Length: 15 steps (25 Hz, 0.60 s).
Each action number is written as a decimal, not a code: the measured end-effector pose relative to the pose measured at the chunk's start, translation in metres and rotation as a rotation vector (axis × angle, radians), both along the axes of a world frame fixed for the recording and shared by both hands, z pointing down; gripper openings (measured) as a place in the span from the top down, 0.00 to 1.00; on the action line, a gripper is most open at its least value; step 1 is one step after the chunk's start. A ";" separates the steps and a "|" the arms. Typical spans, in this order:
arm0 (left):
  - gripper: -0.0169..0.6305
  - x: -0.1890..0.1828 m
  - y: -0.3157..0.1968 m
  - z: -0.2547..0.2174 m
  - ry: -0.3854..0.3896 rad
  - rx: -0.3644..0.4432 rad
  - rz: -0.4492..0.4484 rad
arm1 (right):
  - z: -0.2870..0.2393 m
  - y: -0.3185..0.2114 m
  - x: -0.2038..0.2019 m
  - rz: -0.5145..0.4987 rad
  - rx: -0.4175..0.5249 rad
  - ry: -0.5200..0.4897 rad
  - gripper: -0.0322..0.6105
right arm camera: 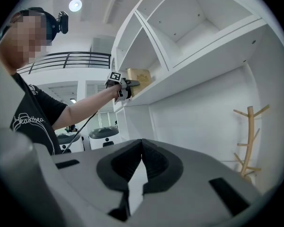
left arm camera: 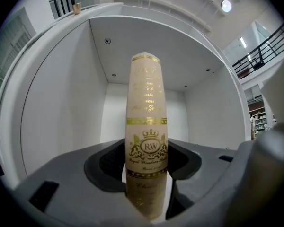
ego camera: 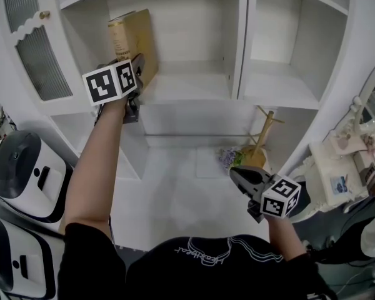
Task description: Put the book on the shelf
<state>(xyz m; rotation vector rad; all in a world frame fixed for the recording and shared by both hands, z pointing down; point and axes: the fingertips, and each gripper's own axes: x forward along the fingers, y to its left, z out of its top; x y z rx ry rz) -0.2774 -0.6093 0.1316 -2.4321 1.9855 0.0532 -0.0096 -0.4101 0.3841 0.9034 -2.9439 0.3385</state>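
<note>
A tan book [ego camera: 132, 39] with gold print stands upright at the left of the upper shelf [ego camera: 187, 83] of a white bookcase. My left gripper [ego camera: 137, 74] is raised to the shelf and shut on the book's lower spine. In the left gripper view the cream spine [left arm camera: 146, 126] rises between the dark pads [left arm camera: 114, 162], which touch it on both sides, and the left gripper [left arm camera: 146, 163] faces the white compartment. The right gripper view shows that book [right arm camera: 139, 77] and the left gripper [right arm camera: 120, 86] from afar. My right gripper [ego camera: 237, 175] hangs low, shut and holding nothing [right arm camera: 142, 148].
A vertical divider [ego camera: 240, 36] splits the shelf into two compartments. A glass cabinet door [ego camera: 34, 42] stands at the left. A wooden branch stand [ego camera: 262, 133] and purple flowers [ego camera: 228, 158] sit on the lower shelf. White machines [ego camera: 25, 174] stand at the left, a white dresser [ego camera: 337, 167] at the right.
</note>
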 end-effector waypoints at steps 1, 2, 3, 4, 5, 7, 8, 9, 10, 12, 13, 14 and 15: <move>0.64 0.000 -0.001 0.000 -0.001 -0.001 0.001 | 0.001 0.002 0.001 -0.002 -0.005 0.001 0.94; 0.62 -0.001 -0.001 0.000 -0.001 -0.001 0.002 | 0.003 0.004 0.002 -0.003 -0.008 0.003 0.94; 0.59 -0.001 0.000 -0.001 0.001 0.001 0.001 | 0.004 0.006 0.003 -0.004 -0.012 0.003 0.94; 0.58 -0.003 0.003 -0.002 0.004 0.007 0.000 | 0.005 0.007 0.004 -0.004 -0.014 0.002 0.94; 0.57 -0.005 0.006 -0.004 0.005 0.016 -0.002 | 0.006 0.009 0.005 -0.003 -0.017 0.001 0.94; 0.56 -0.008 0.018 -0.007 0.002 0.037 -0.001 | 0.006 0.012 0.007 0.001 -0.023 -0.002 0.94; 0.56 -0.009 0.025 -0.008 0.003 0.047 0.002 | 0.007 0.013 0.008 0.001 -0.026 -0.004 0.94; 0.56 -0.010 0.034 -0.008 0.007 0.058 0.008 | 0.008 0.014 0.008 -0.002 -0.028 -0.006 0.94; 0.56 -0.011 0.043 -0.008 0.014 0.069 0.014 | 0.009 0.015 0.007 -0.006 -0.031 -0.007 0.94; 0.56 -0.011 0.064 -0.006 0.029 0.084 0.030 | 0.011 0.017 0.005 -0.017 -0.035 -0.004 0.94; 0.57 -0.009 0.076 -0.003 0.038 0.086 0.039 | 0.011 0.018 0.004 -0.023 -0.035 0.001 0.94; 0.57 -0.007 0.088 0.001 0.044 0.086 0.050 | 0.012 0.020 0.002 -0.031 -0.033 0.008 0.94; 0.57 -0.003 0.100 0.007 0.045 0.084 0.063 | 0.012 0.022 0.001 -0.039 -0.029 0.014 0.94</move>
